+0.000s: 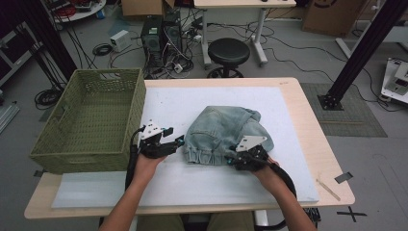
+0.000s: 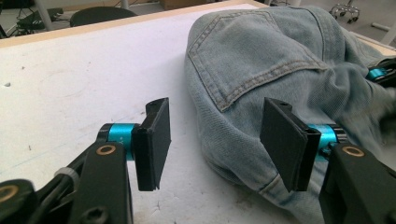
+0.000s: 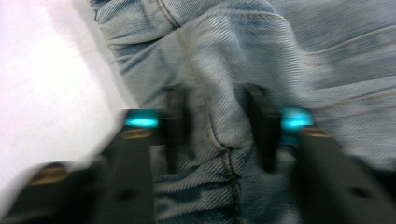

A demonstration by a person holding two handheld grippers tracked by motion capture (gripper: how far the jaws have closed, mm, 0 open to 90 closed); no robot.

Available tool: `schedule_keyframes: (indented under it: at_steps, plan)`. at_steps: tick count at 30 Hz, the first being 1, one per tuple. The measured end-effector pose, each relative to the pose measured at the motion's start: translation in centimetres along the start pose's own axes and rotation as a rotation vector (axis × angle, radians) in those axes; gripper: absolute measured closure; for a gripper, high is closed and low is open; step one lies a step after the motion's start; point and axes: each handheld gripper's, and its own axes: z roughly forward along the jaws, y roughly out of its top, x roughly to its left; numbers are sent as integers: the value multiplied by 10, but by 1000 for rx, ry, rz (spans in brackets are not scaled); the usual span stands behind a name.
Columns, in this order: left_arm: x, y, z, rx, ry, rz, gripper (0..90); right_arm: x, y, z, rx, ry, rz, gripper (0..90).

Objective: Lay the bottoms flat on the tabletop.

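Observation:
A pair of light blue jeans (image 1: 223, 132) lies bunched in a heap on the white mat (image 1: 192, 185), a back pocket facing up. My left gripper (image 1: 175, 135) rests at the heap's left edge with its jaws open. In the left gripper view (image 2: 215, 140) one pad stands over the bare mat and the other over the denim hem (image 2: 261, 60). My right gripper (image 1: 235, 156) is at the heap's near right edge. In the blurred right gripper view (image 3: 217, 135) a seamed fold of denim (image 3: 224, 60) sits pinched between its jaws.
A green woven basket (image 1: 86, 154) stands on the table's left side, close to my left hand. The mat covers most of the wooden table (image 1: 312, 144). Beyond the far edge are a black stool (image 1: 228, 50), cables and boxes on the floor.

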Motion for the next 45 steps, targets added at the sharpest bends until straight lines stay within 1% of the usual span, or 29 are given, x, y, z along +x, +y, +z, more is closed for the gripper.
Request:
schedule_keyframes:
  at_steps: [1,2,3,4,5,6,7,8,9,10,11,13,14,15,17,20,22,24,25,27,28,33,36,38,39,41,42,45]
  plan:
    - [1,0,0,-1,0,2,429,-1,3,-2,-3,-9,6,758]
    - [1,0,0,-3,1,-1,429,-4,5,-4,-11,-7,21,772]
    - [1,0,-1,-4,1,-4,429,-7,7,-6,-31,-8,44,778]
    - [2,0,-1,-4,3,-1,429,-12,8,-9,-61,-9,71,781]
    - [2,0,-1,-5,3,-1,429,-18,9,-13,-90,-8,110,782]
    - [3,-1,0,-5,3,-2,429,-25,9,-16,-123,-19,146,781]
    - [3,-1,0,-1,3,-1,429,-31,9,-20,-150,-52,180,780]
    - [3,-1,1,0,3,-4,429,-38,10,-22,-169,-99,207,776]
    - [3,-2,2,2,-3,-3,429,-43,10,-23,-182,-134,234,770]
    - [2,-2,2,5,-4,1,429,-51,10,-23,-193,-197,259,764]
    - [1,-2,3,5,-7,4,429,-57,10,-23,-189,-242,272,761]
    - [-1,-2,4,1,-12,13,429,-69,11,-18,-162,-299,296,756]
    - [-1,-2,4,0,-15,14,429,-75,11,-16,-146,-314,312,755]
    - [-2,-2,5,-3,-17,18,429,-80,10,-14,-137,-317,324,753]
    - [-3,-2,8,-6,-22,30,429,-91,7,-9,-128,-330,362,753]
    - [-3,0,13,-20,-31,51,429,-104,2,-4,-106,-358,393,754]
    - [-5,3,17,-29,-42,70,428,-113,-5,1,-84,-342,450,754]
    - [-10,7,20,-36,-53,107,423,-118,-11,6,-60,-307,498,754]
    - [-13,9,22,-37,-58,127,422,-118,-13,7,-62,-301,507,753]
    - [-18,13,26,-35,-69,162,409,-118,-15,8,-70,-296,502,754]
    - [-21,15,30,-42,-73,180,410,-117,-16,8,-70,-296,497,753]
    - [-27,27,44,-37,-99,220,399,-117,-18,8,-73,-288,504,753]
    - [-29,32,56,-17,-112,235,371,-116,-18,8,-71,-287,506,753]
    - [-29,33,63,-17,-108,240,352,-117,-18,7,-71,-284,502,753]
    - [-28,33,68,-11,-95,223,324,-116,-18,7,-70,-283,503,753]
    - [-25,32,79,26,-91,178,286,-116,-18,7,-71,-282,502,753]
    - [-25,31,85,40,-92,164,256,-116,-18,7,-71,-280,503,753]
    - [-29,31,98,58,-113,129,249,-116,-17,7,-70,-277,507,753]
